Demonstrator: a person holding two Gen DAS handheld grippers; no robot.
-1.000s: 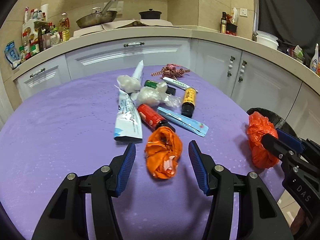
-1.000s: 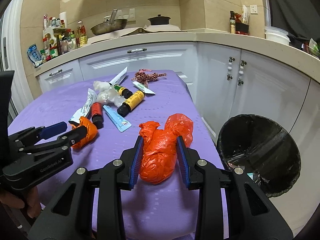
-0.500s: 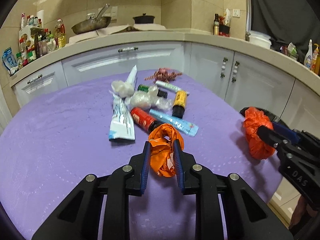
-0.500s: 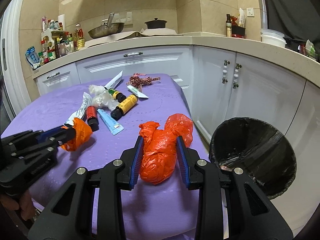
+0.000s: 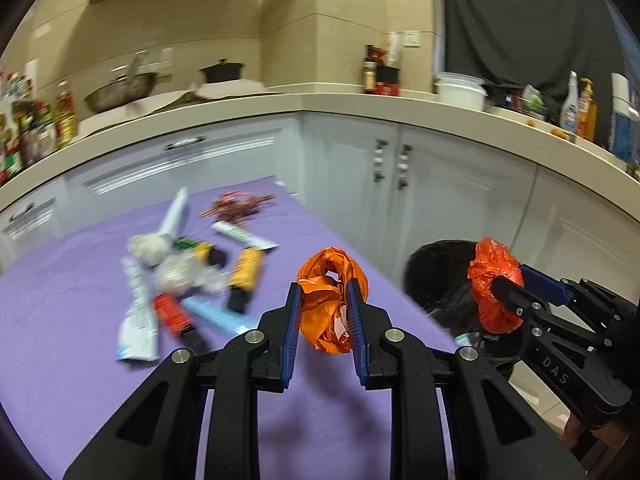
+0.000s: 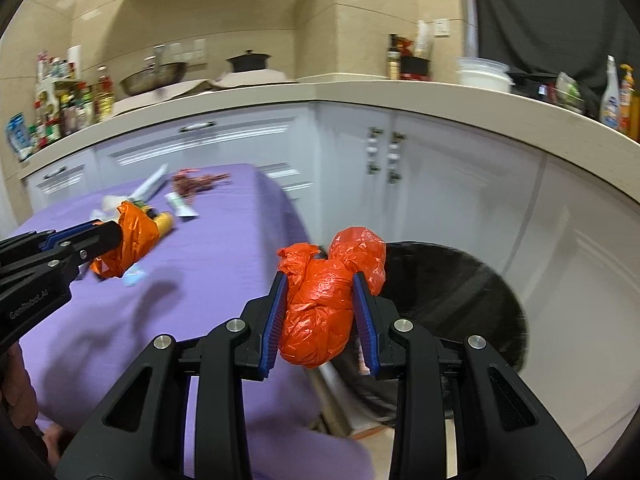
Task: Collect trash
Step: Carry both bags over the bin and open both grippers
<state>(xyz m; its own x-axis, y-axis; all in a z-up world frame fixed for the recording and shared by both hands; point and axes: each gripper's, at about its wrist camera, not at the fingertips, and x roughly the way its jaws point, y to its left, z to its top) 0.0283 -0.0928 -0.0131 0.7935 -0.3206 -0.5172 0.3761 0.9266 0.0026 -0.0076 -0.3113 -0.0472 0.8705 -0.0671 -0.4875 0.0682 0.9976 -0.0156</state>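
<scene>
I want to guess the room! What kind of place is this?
Most likely a home kitchen. A pan and a black pot sit on a long counter above white cabinets, with sauce bottles crowded at one end.

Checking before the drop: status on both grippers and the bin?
Left gripper shut on orange bag, over table. Right gripper shut on red bag, nearing black bin. Nothing blocking.
</scene>
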